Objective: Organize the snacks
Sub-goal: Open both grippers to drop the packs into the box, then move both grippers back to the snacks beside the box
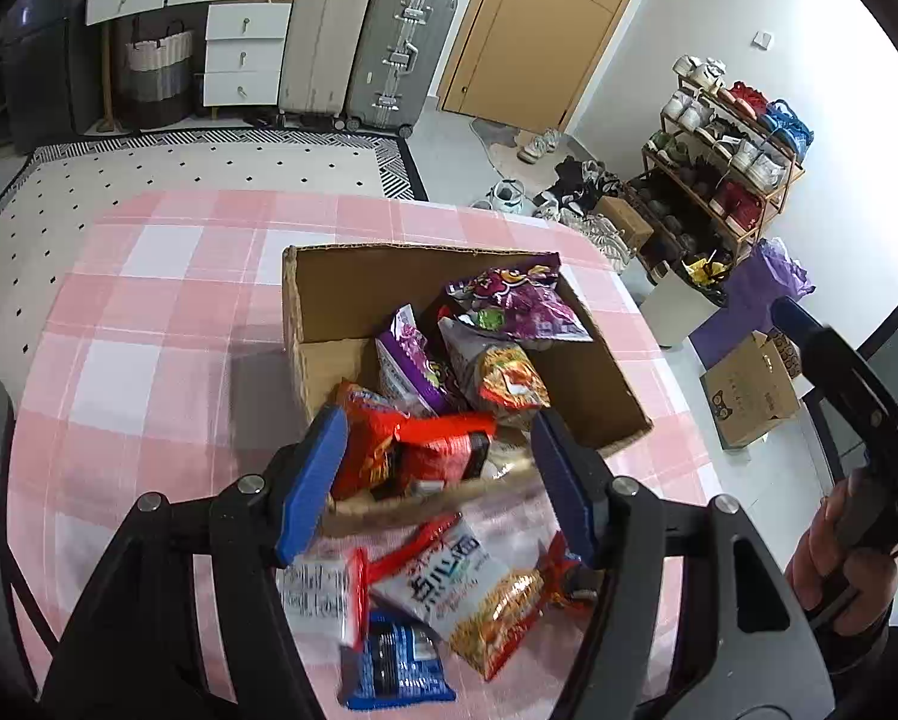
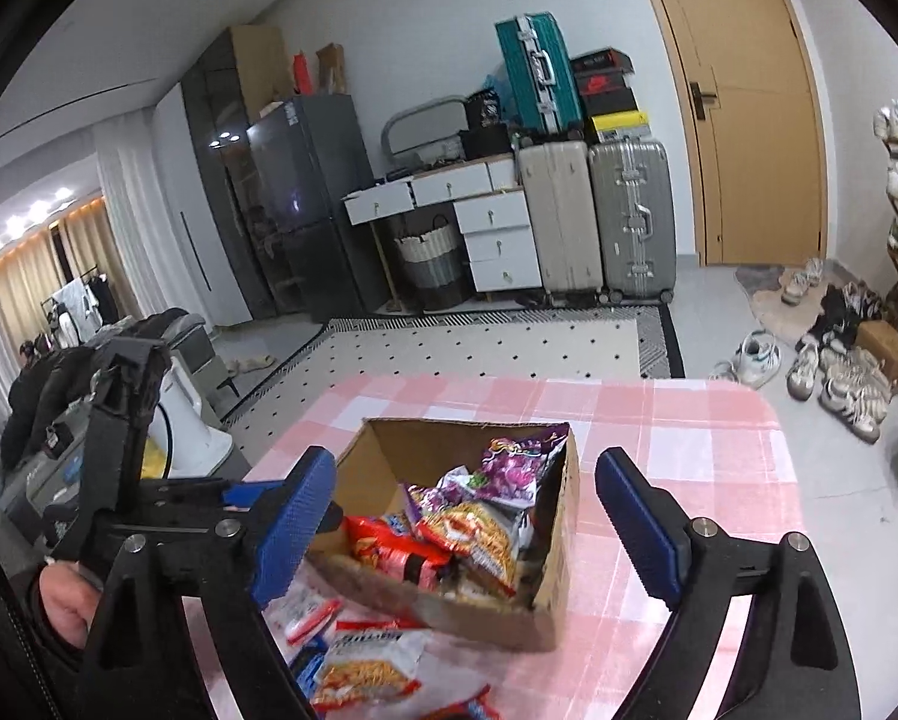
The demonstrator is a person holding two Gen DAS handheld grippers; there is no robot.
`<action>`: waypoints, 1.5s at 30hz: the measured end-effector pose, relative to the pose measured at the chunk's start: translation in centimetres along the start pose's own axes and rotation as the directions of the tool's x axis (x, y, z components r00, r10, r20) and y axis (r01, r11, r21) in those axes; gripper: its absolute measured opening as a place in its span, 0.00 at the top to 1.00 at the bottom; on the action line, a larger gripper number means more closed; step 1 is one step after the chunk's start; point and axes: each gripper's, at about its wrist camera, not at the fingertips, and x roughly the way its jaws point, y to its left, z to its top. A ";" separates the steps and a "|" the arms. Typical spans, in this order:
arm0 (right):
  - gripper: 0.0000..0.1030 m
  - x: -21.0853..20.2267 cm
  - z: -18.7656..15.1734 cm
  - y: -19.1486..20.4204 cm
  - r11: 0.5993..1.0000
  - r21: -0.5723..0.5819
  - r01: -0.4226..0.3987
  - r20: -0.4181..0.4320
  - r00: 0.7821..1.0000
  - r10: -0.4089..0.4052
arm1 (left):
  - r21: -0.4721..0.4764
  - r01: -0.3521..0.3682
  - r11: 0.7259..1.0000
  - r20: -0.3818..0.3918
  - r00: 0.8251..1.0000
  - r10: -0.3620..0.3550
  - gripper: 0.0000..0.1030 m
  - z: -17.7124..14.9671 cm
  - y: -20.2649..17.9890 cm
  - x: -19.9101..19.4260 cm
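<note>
Both grippers empty on my end. Left gripper (image 1: 440, 480) jaws parted, hanging over near wall of cardboard box (image 1: 305, 324); right gripper (image 2: 467, 525) jaws wide, nothing between. Box already holds purple bag (image 1: 515, 300) and red packet (image 1: 431, 450). Still loose on pink check cloth (image 1: 149, 300), just outside box's near wall: noodle packet (image 1: 467, 594), blue packet (image 1: 395, 666). Risks I see: near wall looks bent, so a finger could catch it and drag the box; loose packets overlap, so I may grab two; foil likely slips.

Cardboard box (image 1: 341, 300) holding snack packets (image 1: 509, 372), more packets (image 1: 449, 594) beside
</note>
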 end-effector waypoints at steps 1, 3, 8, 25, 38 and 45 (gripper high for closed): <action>0.11 -0.6 -0.2 0.3 1.000 -0.008 0.002 0.006 1.000 -0.002 | -0.004 0.000 1.000 0.010 1.000 0.000 0.40 -0.3 -0.1 -0.6; 0.08 -2.1 -0.7 1.1 1.000 -0.020 0.004 0.019 1.000 -0.004 | 0.003 -0.004 1.000 0.025 1.000 0.004 0.38 -0.9 -0.4 -1.8; 0.07 -5.0 -1.9 2.7 0.999 -0.046 0.009 0.041 0.999 -0.007 | 0.021 -0.032 0.999 0.065 0.997 0.030 0.27 -2.3 -1.2 -4.9; 0.01 -10.7 -6.8 6.3 0.999 -0.045 -0.015 0.063 0.998 0.018 | 0.049 -0.090 0.995 0.112 0.990 0.084 0.16 -7.3 -3.3 -11.7; 0.01 -10.2 -11.9 5.5 1.000 0.029 0.009 -0.021 1.000 -0.008 | 0.045 -0.120 0.992 0.050 0.992 0.118 0.13 -12.0 -1.8 -10.6; 0.01 -7.6 -14.4 3.7 0.995 0.096 0.006 -0.106 0.994 0.005 | 0.008 -0.128 0.992 -0.016 0.992 0.128 0.13 -13.8 0.1 -8.2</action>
